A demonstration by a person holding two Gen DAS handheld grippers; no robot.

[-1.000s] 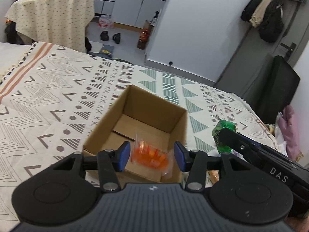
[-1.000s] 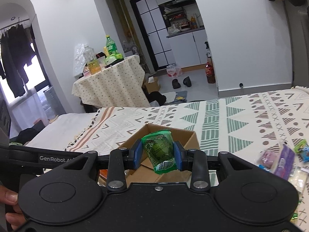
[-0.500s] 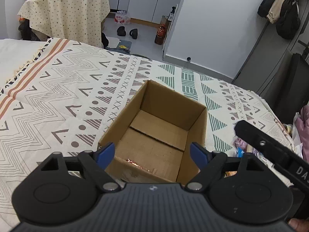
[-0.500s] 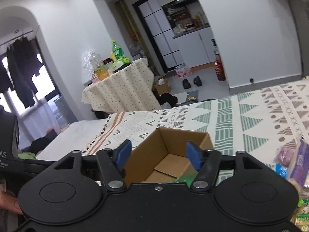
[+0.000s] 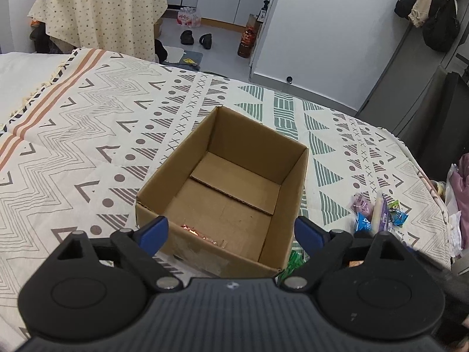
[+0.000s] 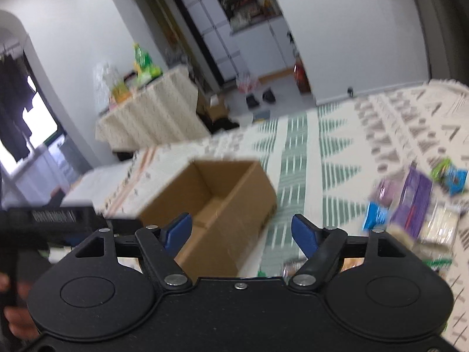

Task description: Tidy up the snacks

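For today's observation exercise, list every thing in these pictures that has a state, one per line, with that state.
Left gripper: open, holding nothing.
Right gripper: open, holding nothing.
Cardboard box: open-topped, upright on the bedspread.
Orange snack packet: lying inside the box, at its near wall.
Loose snack packets: outside the box, on the bedspread.
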